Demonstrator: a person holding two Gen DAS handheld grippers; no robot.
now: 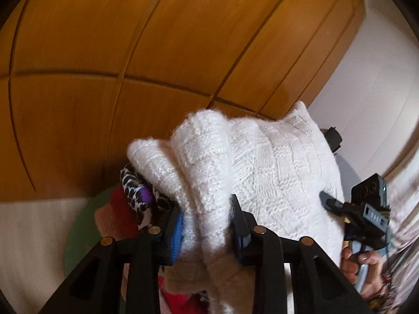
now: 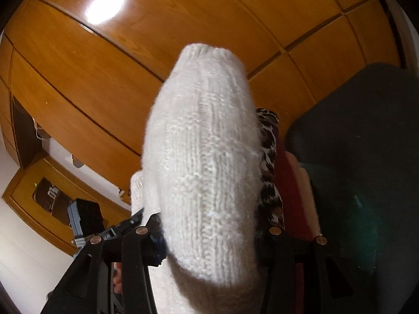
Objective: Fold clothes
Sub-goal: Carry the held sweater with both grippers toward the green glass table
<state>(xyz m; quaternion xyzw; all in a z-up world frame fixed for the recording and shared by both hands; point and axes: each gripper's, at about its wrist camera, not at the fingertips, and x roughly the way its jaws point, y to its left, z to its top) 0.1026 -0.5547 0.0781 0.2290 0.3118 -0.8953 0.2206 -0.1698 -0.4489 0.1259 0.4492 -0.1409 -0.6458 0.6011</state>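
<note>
Glossy orange-brown wooden wardrobe panels (image 1: 131,52) fill the background of both views, with a white wall (image 1: 379,91) at the right edge of the left wrist view. Both cameras tilt upward, so little of any supporting surface shows.

Left wrist view: the left gripper (image 1: 207,229) has its black fingers with blue pads (image 1: 178,235) closed tight on a bunched fold of a fluffy white knitted sweater (image 1: 262,170). The sweater rises up and spreads to the right, held in the air. To the right, the right gripper (image 1: 332,204) reaches into the sweater's far edge, with the person's right hand (image 1: 361,264) on its grey handle below. Behind the sweater on the left lies a pile of other clothes: a black-and-white animal-print garment with a purple patch (image 1: 138,196) and a red garment (image 1: 117,201), on a round green surface (image 1: 76,235).

Right wrist view: the right gripper (image 2: 209,235) has a rounded roll of the same white sweater (image 2: 204,157) standing between its black fingers, clamped at the base. The left gripper's body (image 2: 86,217) shows at lower left. To the right are the animal-print garment (image 2: 269,157), the red garment (image 2: 288,196) and a dark grey-green shape (image 2: 366,130) that I cannot identify
</note>
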